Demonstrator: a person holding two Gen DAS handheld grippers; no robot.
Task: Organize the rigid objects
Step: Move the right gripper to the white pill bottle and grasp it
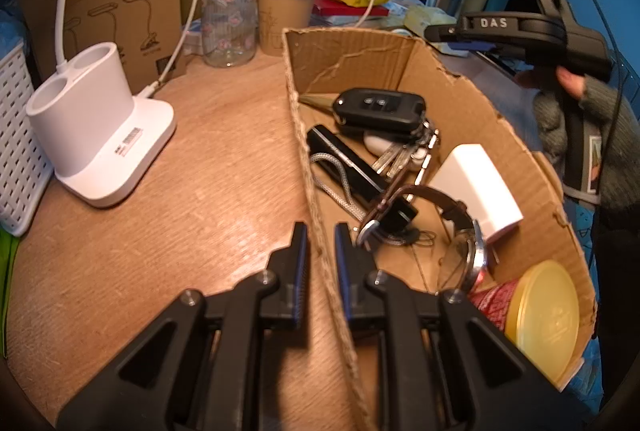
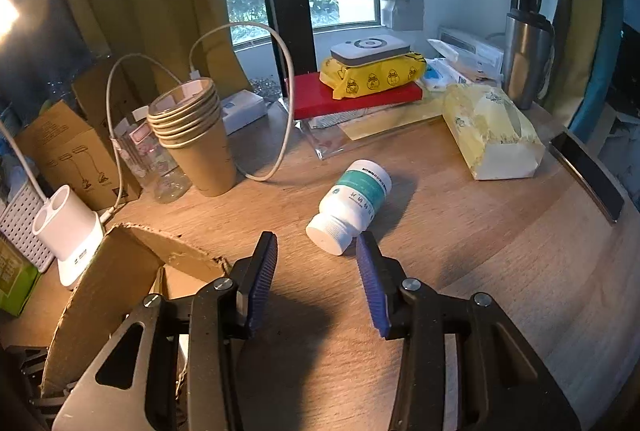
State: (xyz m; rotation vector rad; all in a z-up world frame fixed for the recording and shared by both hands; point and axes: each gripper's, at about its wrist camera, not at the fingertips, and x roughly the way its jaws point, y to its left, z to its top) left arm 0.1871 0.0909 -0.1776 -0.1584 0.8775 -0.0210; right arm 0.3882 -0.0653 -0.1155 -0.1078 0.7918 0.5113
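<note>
Most items sit in the cardboard box [image 1: 420,71]; left gripper [image 1: 321,243] pinches its wall, right gripper [image 2: 316,255] spread before the pill bottle [image 2: 352,205].

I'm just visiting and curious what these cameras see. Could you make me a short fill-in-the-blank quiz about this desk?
1. The left gripper straddles a wall of the ____ box.
2. The white pill bottle in front of the right gripper lies on its ____.
3. The car key lies ____ the box.
4. The right gripper's jaws are ____.

Missing words: cardboard; side; inside; open
</note>
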